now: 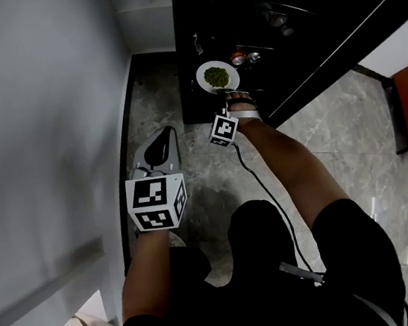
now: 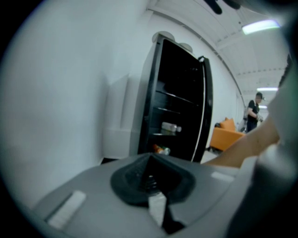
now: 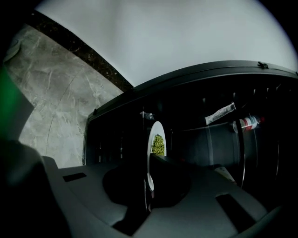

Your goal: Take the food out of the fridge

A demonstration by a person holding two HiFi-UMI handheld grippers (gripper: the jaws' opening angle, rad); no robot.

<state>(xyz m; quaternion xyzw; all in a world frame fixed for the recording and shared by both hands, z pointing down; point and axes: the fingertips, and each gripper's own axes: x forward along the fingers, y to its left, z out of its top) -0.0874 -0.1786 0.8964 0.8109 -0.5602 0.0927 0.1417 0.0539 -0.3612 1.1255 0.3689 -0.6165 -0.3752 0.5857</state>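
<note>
Head view shows the right gripper (image 1: 232, 96) reaching into the open black fridge (image 1: 198, 110), clenched on the near rim of a white plate (image 1: 204, 84). The plate carries a heap of green food (image 1: 216, 76) and sits at the front edge of a fridge shelf, still inside the fridge. Two cans (image 1: 244, 58) stand just behind it, toward the shelf's rear right. Right gripper view has the plate edge-on between the two jaws, which pinch its rim. A red-labelled bottle (image 3: 247, 123) lies on a shelf well apart from it. The left gripper (image 1: 165, 135) hangs back outside the fridge, near the grey wall. Left gripper view shows its jaws together with nothing between them, pointing toward the fridge's open front.
</note>
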